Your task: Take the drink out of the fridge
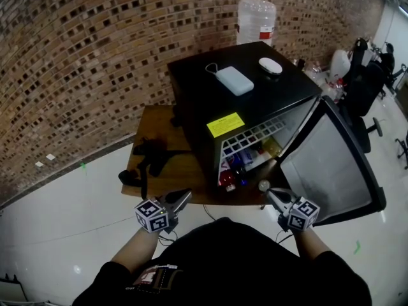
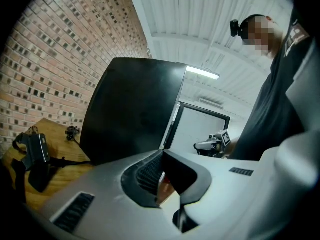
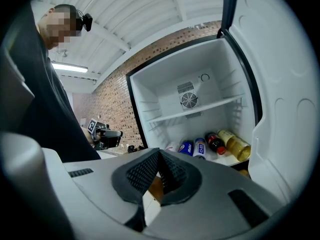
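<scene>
The little black fridge [image 1: 210, 101] stands on a wooden counter [image 1: 156, 123] by a brick wall. Its door [image 1: 325, 164] is swung wide open to the right. The drinks [image 3: 210, 145] lie on their sides on the bottom of the fridge, under a white shelf [image 3: 195, 111]. There are two blue cans, a dark bottle with a red cap and a yellow bottle. Nothing is touching them.

The left gripper [image 2: 161, 156] is low, in front of the fridge's left side. Its jaws are shut tight with nothing in them. The right gripper [image 3: 159, 155] is near the open door and points into the fridge. Its jaws are closed and empty too.

A white mouse [image 1: 270, 65] and a pale flat box [image 1: 234, 80] sit on top of the fridge.
</scene>
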`<state>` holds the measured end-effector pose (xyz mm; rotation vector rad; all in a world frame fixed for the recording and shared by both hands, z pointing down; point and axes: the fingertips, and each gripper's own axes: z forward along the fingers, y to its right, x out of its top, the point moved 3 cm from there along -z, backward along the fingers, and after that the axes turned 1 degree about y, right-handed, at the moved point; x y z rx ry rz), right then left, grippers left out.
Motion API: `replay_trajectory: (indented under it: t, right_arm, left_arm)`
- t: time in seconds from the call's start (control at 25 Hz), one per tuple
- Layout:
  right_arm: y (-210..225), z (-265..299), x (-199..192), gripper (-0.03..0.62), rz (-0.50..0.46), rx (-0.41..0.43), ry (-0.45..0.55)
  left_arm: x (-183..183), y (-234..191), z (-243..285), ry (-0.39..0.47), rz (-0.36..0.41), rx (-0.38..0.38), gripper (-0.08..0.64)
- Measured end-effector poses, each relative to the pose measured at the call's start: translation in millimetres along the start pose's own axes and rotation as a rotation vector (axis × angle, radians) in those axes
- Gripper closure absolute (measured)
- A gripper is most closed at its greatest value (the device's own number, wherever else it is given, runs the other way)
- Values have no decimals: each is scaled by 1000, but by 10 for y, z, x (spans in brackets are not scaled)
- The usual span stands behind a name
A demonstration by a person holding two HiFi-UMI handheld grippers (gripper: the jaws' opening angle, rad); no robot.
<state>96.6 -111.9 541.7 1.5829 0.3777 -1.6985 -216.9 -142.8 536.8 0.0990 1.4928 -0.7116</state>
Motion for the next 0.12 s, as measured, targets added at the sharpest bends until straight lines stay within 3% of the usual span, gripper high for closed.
replay_trajectory:
  t: [0.12]
  right_arm:
    - [0, -4, 5, 589, -5, 2, 0]
  left_arm:
    - [1, 20, 16, -5, -1, -12, 560]
